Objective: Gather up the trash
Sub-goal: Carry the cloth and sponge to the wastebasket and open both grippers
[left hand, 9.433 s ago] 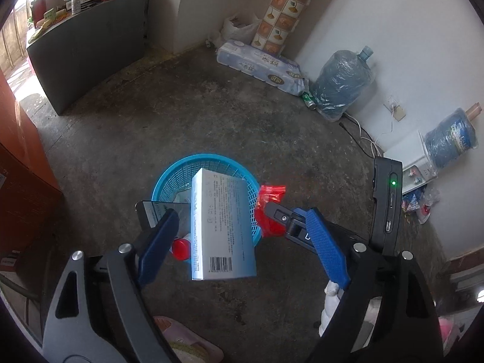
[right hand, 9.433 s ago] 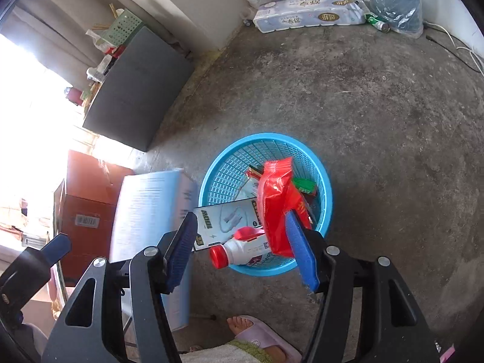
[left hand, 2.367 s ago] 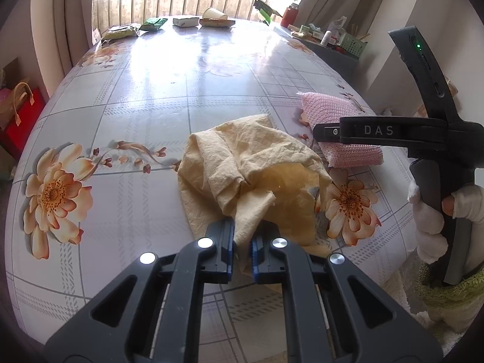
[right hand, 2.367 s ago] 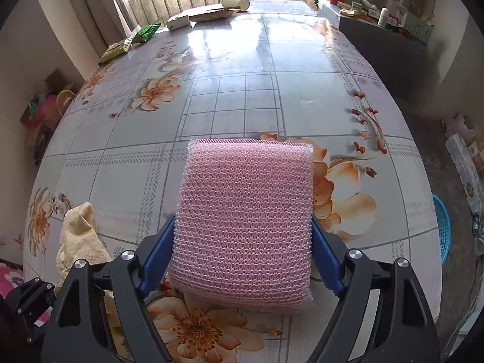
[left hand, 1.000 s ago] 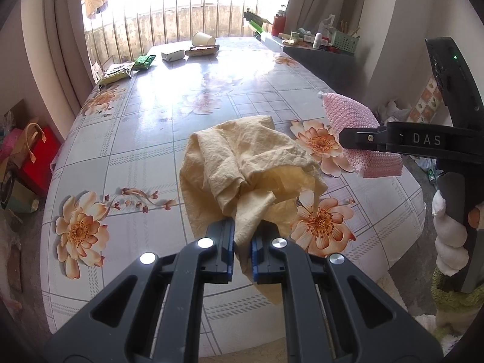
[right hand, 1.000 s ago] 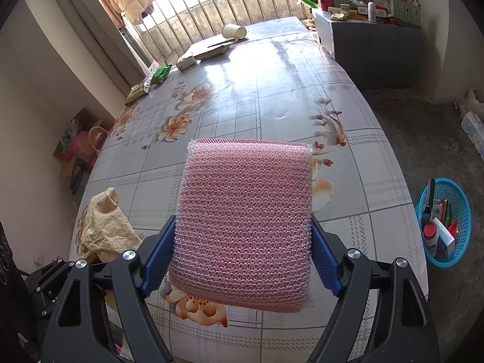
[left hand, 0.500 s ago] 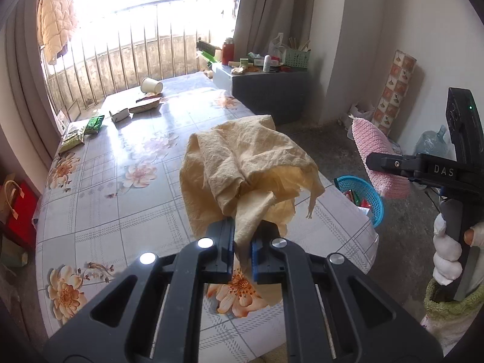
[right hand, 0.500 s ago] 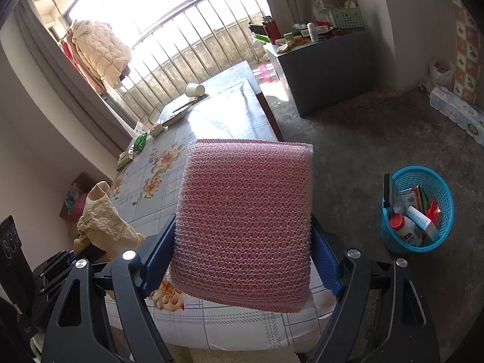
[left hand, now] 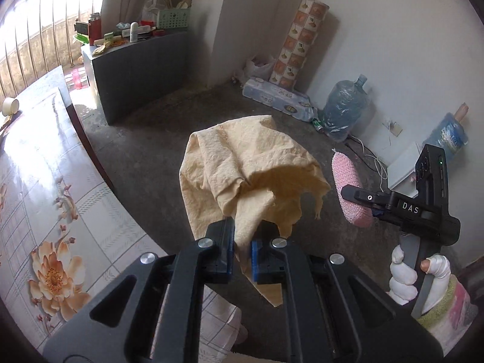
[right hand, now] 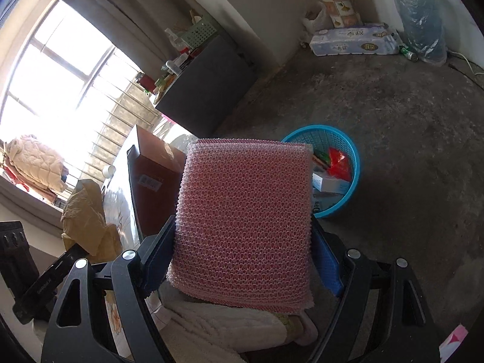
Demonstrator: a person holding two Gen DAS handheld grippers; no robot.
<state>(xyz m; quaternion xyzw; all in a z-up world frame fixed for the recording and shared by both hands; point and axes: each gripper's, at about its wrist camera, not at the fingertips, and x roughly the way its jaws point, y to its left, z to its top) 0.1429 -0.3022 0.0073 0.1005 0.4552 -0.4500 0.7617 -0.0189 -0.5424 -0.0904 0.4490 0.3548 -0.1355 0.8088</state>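
We are pinching a yellow cloth (left hand: 242, 175) in the left gripper (left hand: 242, 251) and clamping a pink sponge (right hand: 245, 220) in the right gripper (right hand: 242, 260), carrying both toward the blue basket (right hand: 352, 163)

- I've swung my left gripper (left hand: 242, 254) off the flowered table (left hand: 45, 211); the yellow cloth (left hand: 248, 175) it pinches now hangs over the concrete floor, with the table's edge off to its left.
- My right gripper (right hand: 242, 260) has carried the pink mesh pad (right hand: 245, 220) away from the table too, and the blue basket (right hand: 351, 157) now shows just behind the pad's right edge, nearer than half a second ago.
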